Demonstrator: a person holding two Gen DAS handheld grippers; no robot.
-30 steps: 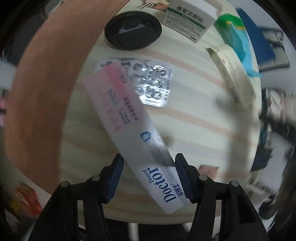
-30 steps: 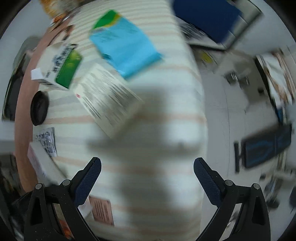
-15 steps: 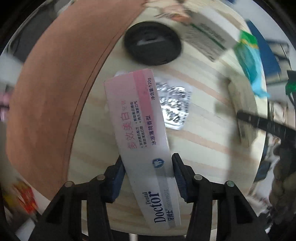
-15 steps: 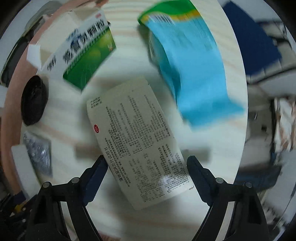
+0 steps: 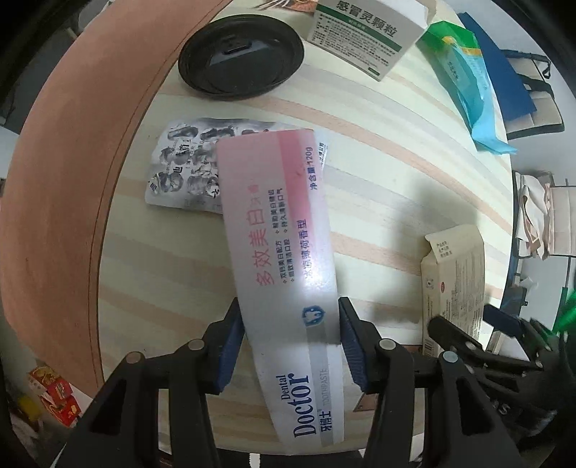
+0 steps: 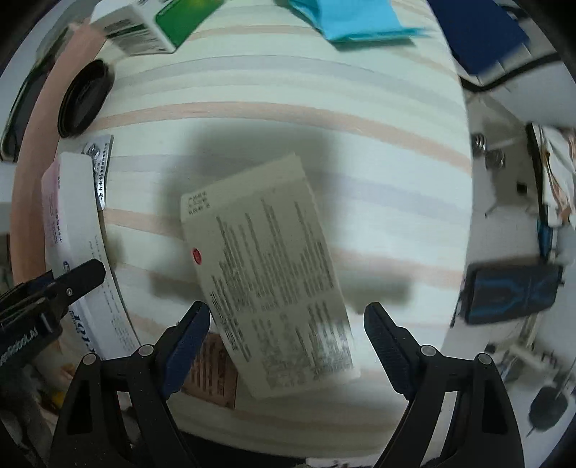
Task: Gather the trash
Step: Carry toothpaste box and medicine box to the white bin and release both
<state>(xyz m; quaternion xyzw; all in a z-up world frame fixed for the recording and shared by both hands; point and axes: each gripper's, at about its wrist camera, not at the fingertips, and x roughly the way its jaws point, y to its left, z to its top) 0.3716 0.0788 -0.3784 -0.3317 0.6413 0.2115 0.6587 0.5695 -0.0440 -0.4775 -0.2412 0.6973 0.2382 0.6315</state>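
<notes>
A long white and pink toothpaste box [image 5: 280, 252] sits between the blue pads of my left gripper [image 5: 288, 345], which is shut on it. The box's far end lies over a silver blister pack [image 5: 180, 169] on the striped table [image 5: 396, 162]. In the right wrist view my right gripper [image 6: 284, 331] points down with its jaws either side of a cream printed carton [image 6: 273, 273] lying flat. The left pad is near the carton's edge and the right pad stands clear of it, so this gripper is open. The carton [image 5: 453, 284] also shows at the right of the left wrist view.
At the far side of the table lie a black round lid [image 5: 241, 54], a green and white medicine box [image 5: 363, 28] and a blue-green packet [image 5: 464, 79]. A small brown sachet [image 6: 212, 374] lies by the near edge. A brown rim [image 5: 72, 144] borders the table's left.
My left gripper's pads closed in on the toothpaste box, which swung more upright in the view. My right gripper moved from bare table to over the cream carton, came lower, and its jaws narrowed a little.
</notes>
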